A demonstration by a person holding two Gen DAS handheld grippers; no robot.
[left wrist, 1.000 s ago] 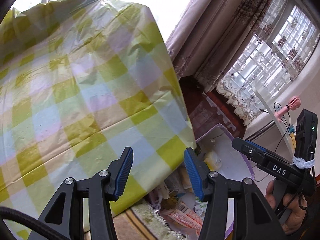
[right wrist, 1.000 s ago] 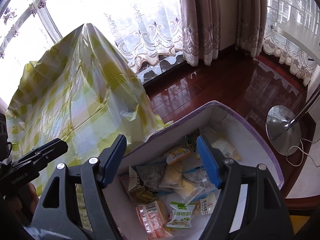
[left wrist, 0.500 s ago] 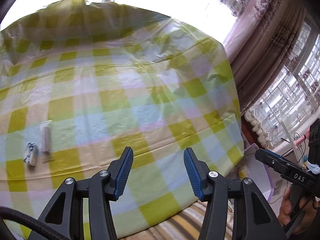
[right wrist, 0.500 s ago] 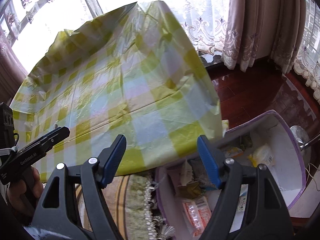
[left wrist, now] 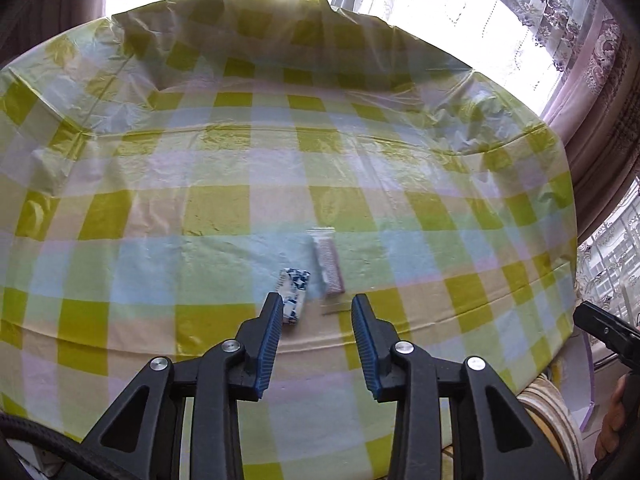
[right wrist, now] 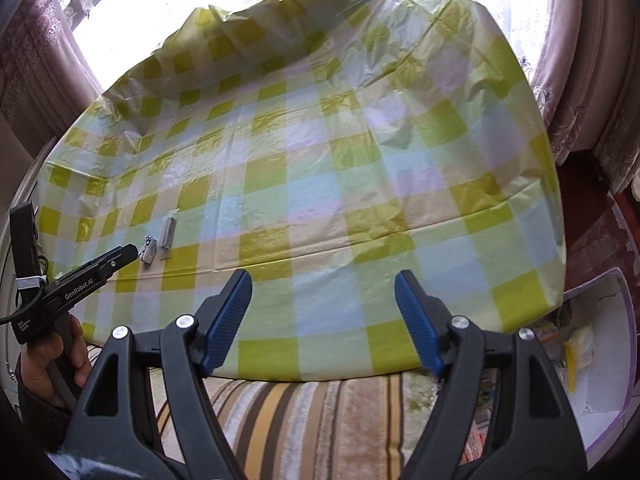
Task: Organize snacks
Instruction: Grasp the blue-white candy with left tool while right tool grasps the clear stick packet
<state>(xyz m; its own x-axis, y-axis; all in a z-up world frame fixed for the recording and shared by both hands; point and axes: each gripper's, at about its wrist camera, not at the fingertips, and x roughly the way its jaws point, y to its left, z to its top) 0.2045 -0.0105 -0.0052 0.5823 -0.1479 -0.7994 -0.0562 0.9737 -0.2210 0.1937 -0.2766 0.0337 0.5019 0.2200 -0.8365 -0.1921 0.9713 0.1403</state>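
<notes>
Left gripper (left wrist: 314,322) over checked worktop (left wrist: 224,184), jaws closing, nothing pinched between them. Blue-and-white snack packet (left wrist: 293,294) at 11 o'clock off the left pad (left wrist: 269,344), tucked partly behind it; contact unclear. Clear-wrapped pale snack bar (left wrist: 329,266) just beside packet at its 2 o'clock, apart from both pads. Right gripper (right wrist: 323,320) released, wide, empty, hanging over worktop's near edge. Purple-rimmed bin (right wrist: 608,364) with more snacks at 4 o'clock, off the worktop, beside striped rug (right wrist: 320,420).
</notes>
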